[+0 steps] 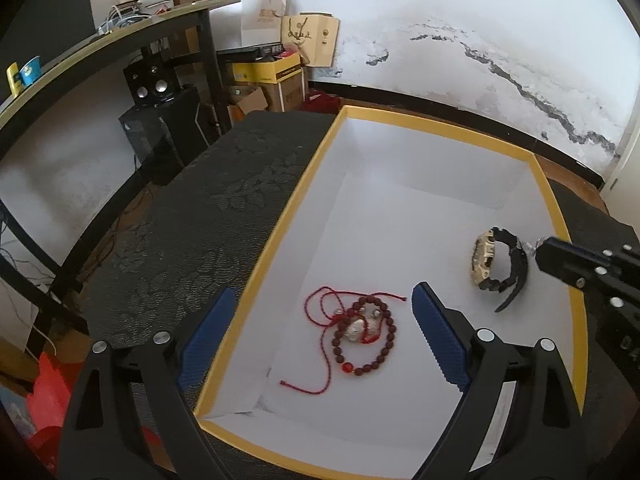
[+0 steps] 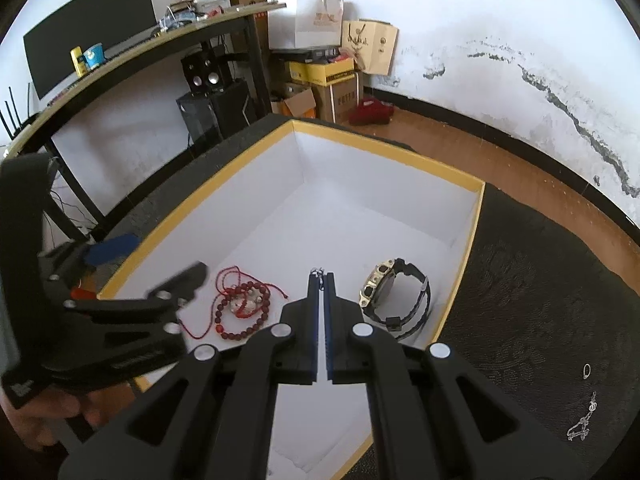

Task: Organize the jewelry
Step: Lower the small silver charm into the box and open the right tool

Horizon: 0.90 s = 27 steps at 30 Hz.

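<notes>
A white box with a yellow rim [image 1: 280,208] [image 2: 460,178] sits on a dark patterned cloth. In it lie a dark red bead bracelet [image 1: 364,336] [image 2: 242,312] tangled with a red cord [image 1: 320,312] and a silver charm, and a black and gold watch [image 1: 496,264] [image 2: 396,294]. My left gripper [image 1: 324,332] is open above the bracelet. My right gripper [image 2: 322,280] is shut on a small silver chain piece [image 2: 319,273] over the box; it shows at the right of the left wrist view [image 1: 560,256].
A silver chain [image 2: 582,424] and a small ring [image 2: 587,371] lie on the cloth [image 2: 540,320] right of the box. A desk with speakers [image 1: 150,84], cardboard boxes [image 1: 280,80] and bags stands behind, against a white wall.
</notes>
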### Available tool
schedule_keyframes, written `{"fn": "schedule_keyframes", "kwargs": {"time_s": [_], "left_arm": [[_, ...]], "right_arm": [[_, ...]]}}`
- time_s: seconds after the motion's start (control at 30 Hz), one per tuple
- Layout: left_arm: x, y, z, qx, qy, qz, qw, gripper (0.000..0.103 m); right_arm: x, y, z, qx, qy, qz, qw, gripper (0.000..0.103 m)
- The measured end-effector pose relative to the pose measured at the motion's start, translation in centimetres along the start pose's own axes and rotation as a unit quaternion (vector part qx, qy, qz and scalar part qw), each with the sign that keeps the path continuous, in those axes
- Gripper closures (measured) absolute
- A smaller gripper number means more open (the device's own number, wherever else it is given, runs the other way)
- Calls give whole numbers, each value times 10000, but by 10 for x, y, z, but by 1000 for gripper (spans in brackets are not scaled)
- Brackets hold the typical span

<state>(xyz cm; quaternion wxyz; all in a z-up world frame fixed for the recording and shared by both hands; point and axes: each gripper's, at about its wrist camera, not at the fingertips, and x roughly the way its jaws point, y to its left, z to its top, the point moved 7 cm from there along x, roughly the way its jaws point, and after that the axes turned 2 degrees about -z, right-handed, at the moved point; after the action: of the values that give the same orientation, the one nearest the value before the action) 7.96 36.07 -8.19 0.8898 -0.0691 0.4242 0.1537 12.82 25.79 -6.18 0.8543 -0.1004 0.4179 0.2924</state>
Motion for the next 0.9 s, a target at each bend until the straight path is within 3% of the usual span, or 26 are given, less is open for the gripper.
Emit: {"fn": "schedule_keyframes", "kwargs": {"time_s": [0.43, 0.47, 0.5, 0.57, 0.67, 0.8, 0.9], "left_arm": [[-7, 19, 3, -132, -135, 0, 9998, 15], [-8, 21, 4, -145, -140, 13, 9998, 15], [-10, 24, 5, -186, -171, 36, 9997, 15], [-13, 31, 8, -301, -235, 56, 9993, 15], [-19, 40, 12, -457, -335, 92, 9984, 15], [-21, 45, 14, -617, -377, 118, 9973, 15], [-21, 43, 14, -629, -387, 131, 9972, 15]], "right_arm": [[41, 3, -4, -6, 449, -136, 9989, 99], [42, 3, -4, -20, 464, -144, 9988, 86], [43, 3, -4, -28, 456, -163, 9988, 58], [36, 1, -3, -22, 289, -150, 9995, 23], [29, 3, 0, -85, 122, -138, 9998, 22], [24, 4, 1, -131, 85, -75, 9999, 7], [20, 6, 1, -236, 113, -135, 9996, 7]]}}
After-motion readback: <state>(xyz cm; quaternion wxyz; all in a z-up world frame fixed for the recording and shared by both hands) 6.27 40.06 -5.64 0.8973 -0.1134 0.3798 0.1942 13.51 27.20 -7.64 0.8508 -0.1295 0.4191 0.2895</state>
